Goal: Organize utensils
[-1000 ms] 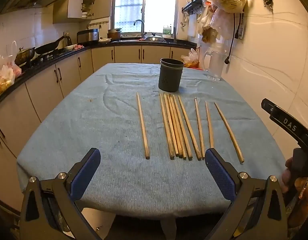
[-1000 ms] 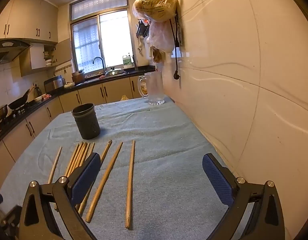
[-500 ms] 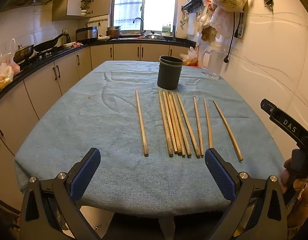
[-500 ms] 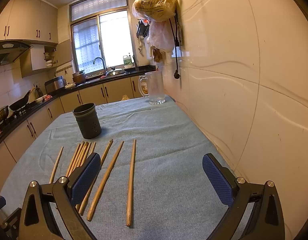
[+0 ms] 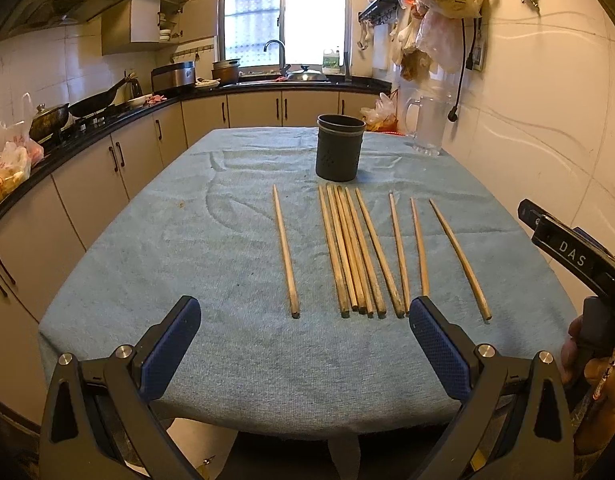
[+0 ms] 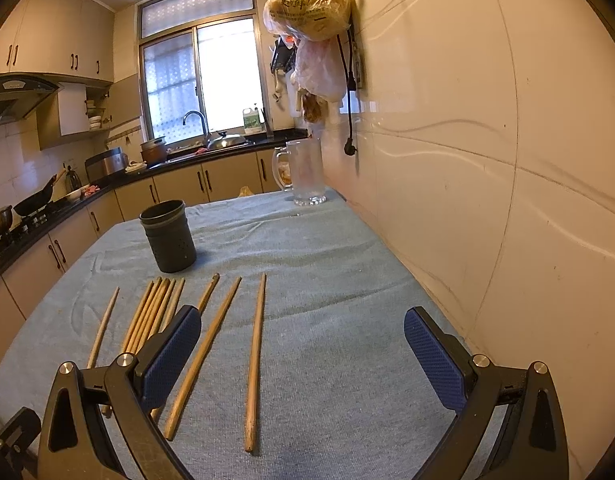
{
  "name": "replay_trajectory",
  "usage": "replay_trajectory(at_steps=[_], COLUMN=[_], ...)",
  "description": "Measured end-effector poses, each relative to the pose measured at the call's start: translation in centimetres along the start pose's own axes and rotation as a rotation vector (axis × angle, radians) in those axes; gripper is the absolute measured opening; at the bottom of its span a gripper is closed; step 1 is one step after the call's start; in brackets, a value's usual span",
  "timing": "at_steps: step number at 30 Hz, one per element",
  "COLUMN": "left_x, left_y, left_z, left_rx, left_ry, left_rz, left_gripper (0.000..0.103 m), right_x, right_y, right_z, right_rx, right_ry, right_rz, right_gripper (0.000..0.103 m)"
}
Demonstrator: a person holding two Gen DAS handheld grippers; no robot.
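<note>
Glass pitcher [image 5: 427,128] on blue tablecloth [image 5: 227,240]

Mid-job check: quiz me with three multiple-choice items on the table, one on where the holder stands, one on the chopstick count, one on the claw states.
1. Where is the dark holder?
A. beyond the chopsticks' far tips
B. lying among them
C. at the near table edge

2. How many chopsticks lie on the blue cloth?
A. four
B. nine
C. fifteen

3. The left claw and right claw are:
A. both open, empty
B. both shut
C. each gripping a chopstick

Key: 1 A, it stands upright past the tips. 2 B, one apart, five bunched, three spread. 3 A, pads stand wide apart, nothing between.
</note>
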State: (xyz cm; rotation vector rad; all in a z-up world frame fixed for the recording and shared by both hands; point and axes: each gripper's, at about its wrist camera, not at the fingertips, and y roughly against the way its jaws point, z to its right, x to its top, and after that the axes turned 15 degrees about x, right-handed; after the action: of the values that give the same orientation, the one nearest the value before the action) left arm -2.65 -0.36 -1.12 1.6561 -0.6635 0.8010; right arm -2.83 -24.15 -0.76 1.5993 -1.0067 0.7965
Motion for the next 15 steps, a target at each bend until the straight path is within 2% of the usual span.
replay_trajectory(at_steps=[15], left_x=[-0.4], left_y=[-1.4], left_z=[0.1], left_rx=[0.006], left_ry=[-0.006], left_rz=[-0.041], left_gripper=[0.103], right_x=[-0.3], right_y=[-0.7], right_z=[0.2], right_rx=[0.021], right_ry=[-0.018], right_rz=[-0.037], right_gripper=[0.103])
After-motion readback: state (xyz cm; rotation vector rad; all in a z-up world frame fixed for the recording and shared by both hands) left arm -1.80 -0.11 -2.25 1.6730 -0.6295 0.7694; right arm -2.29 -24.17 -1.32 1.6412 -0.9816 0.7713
